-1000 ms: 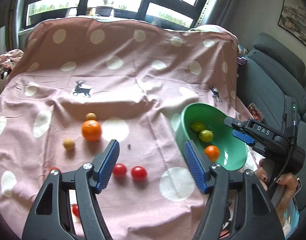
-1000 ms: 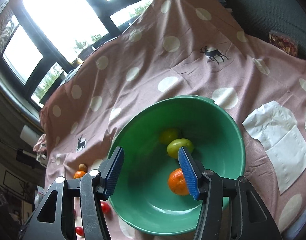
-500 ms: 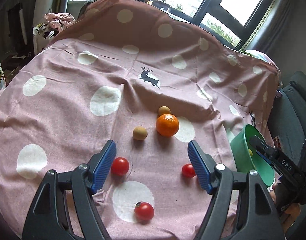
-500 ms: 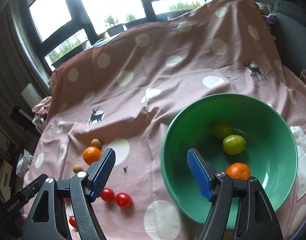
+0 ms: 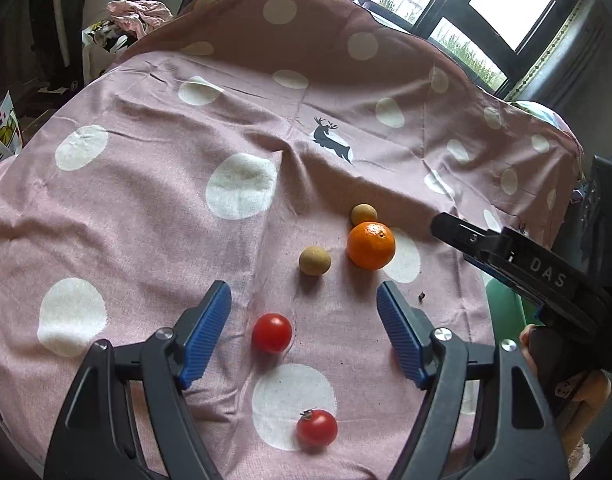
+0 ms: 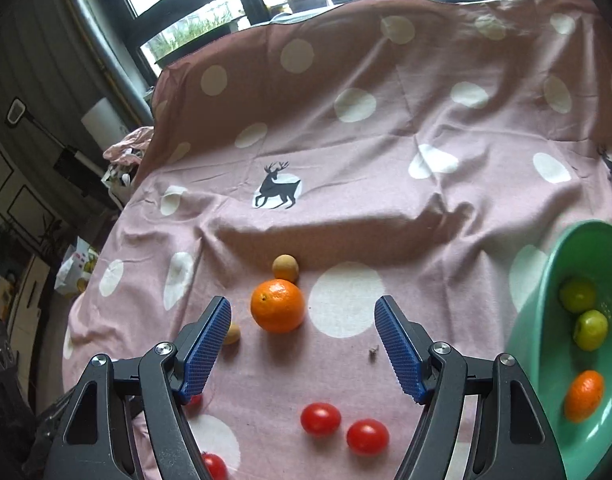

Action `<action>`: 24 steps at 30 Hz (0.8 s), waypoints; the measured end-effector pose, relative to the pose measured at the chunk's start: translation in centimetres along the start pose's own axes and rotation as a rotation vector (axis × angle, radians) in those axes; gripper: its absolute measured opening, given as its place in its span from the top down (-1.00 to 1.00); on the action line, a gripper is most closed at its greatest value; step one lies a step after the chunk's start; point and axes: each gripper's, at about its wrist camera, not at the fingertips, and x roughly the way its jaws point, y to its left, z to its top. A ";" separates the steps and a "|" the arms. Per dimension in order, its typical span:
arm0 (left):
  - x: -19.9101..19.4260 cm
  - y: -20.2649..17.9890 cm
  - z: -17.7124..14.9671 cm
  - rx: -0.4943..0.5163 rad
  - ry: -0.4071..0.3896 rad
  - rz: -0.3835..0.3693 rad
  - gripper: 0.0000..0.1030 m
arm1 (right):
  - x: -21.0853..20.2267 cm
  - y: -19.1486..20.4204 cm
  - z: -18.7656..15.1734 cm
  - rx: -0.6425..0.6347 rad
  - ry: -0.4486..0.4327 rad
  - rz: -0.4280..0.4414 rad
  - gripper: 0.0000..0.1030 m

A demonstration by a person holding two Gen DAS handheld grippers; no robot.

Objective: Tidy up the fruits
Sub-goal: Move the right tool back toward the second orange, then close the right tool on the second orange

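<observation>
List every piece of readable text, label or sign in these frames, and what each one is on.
"DAS": white letters on the black arm of the right gripper, seen from the left wrist view.
Printed box or bag at the left edge of that view: coloured print, too blurred to read.
No other text on the pink dotted cloth, only deer silhouettes.

A dusty pink cloth (image 6: pixel 386 184) is printed with cream dots and dark deer silhouettes. An orange (image 6: pixel 277 306) is coloured bright orange, and the two small round fruits (image 5: pixel 314 260) beside it are tan. The cherry tomatoes (image 6: pixel 320 419) are glossy red. In the green bowl (image 6: pixel 546 296), two yellow-green fruits (image 6: pixel 590 330), possibly limes, are seen with an orange one (image 6: pixel 584 396). Blue pads (image 5: pixel 205 332) are set on black grippers.
</observation>
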 end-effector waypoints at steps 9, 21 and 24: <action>0.6 0.4 0.0 -0.004 0.011 0.046 -0.46 | 5.9 0.7 0.2 -0.014 0.100 0.008 -0.22; 0.4 1.3 0.2 -0.009 -0.002 0.082 -0.45 | 4.4 1.7 -0.6 -0.038 0.086 0.027 0.26; 0.3 1.4 0.1 -0.008 -0.004 0.085 -0.45 | 1.8 1.7 -1.0 -0.018 0.073 0.079 0.89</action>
